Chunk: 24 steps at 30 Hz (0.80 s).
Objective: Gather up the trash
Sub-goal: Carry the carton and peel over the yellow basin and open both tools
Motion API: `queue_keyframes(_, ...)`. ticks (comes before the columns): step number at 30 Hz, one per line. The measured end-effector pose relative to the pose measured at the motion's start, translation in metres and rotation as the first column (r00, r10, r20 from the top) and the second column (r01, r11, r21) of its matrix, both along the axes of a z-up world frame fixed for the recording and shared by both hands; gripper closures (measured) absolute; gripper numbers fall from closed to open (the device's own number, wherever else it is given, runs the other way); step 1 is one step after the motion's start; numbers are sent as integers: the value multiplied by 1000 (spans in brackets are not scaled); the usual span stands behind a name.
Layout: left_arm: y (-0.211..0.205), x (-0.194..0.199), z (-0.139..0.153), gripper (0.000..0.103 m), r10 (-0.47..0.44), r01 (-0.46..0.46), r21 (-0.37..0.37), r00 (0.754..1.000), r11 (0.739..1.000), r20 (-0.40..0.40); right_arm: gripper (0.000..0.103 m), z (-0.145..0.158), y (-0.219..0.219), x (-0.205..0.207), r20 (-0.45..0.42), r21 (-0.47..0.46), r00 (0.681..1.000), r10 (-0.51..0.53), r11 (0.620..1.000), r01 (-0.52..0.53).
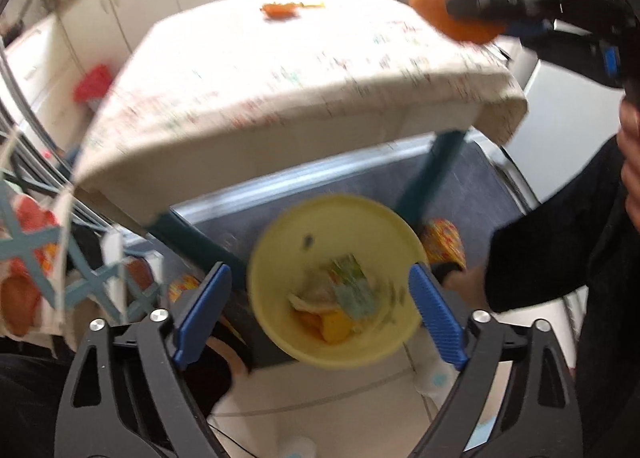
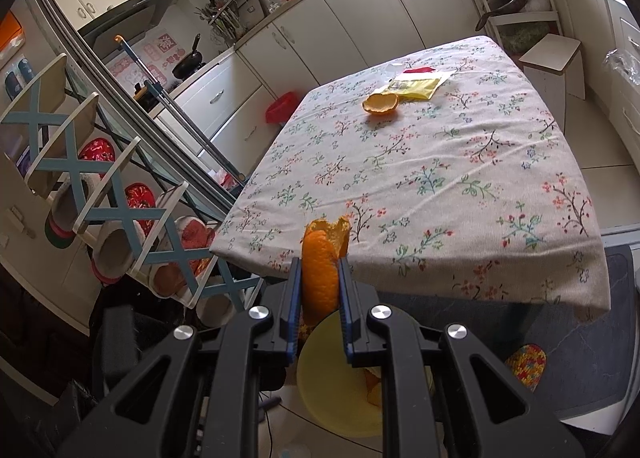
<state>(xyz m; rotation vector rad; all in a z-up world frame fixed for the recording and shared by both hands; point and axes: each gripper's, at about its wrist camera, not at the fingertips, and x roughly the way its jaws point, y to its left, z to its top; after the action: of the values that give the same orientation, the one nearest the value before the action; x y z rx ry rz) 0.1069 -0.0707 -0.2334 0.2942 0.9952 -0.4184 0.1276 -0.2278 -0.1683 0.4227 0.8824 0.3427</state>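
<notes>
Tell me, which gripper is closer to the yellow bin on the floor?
Left. The left gripper hangs open right above the yellow bin. The right gripper, shut on an orange peel, sits up at the table edge.

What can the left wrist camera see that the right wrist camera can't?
Only the left wrist view shows inside the yellow bowl: a wrapper and peel scraps. It also shows the open left gripper and a dark sleeve.

Only the right wrist view shows the yellow packet, the stool and the frying pan.

Both show the flowered tablecloth, the peel left on it, and the right gripper pinching an orange peel.
</notes>
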Motion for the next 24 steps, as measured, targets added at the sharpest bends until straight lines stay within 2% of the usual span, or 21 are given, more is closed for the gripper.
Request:
queue_keyframes(4,2,1,13,12,33,-35,21,994,999,100,85,-3,4,-3,-8,-1,1000,12,1000,-12)
queue_keyframes(11,20,7,34,9,150,-150,-19,964,989,221,85,-10,19,-9,-35,-8,998,56,998,-56)
queue_keyframes(18,36,12,45,8,234,-222,-75,936,972,264,85,-25,45,-14,-85,-39,986,145,988,-148)
queue_keyframes(24,40,12,49,8,257,-240,-92,926,966,277,84,-38,65,-17,-135,-76,968,214,971,-225)
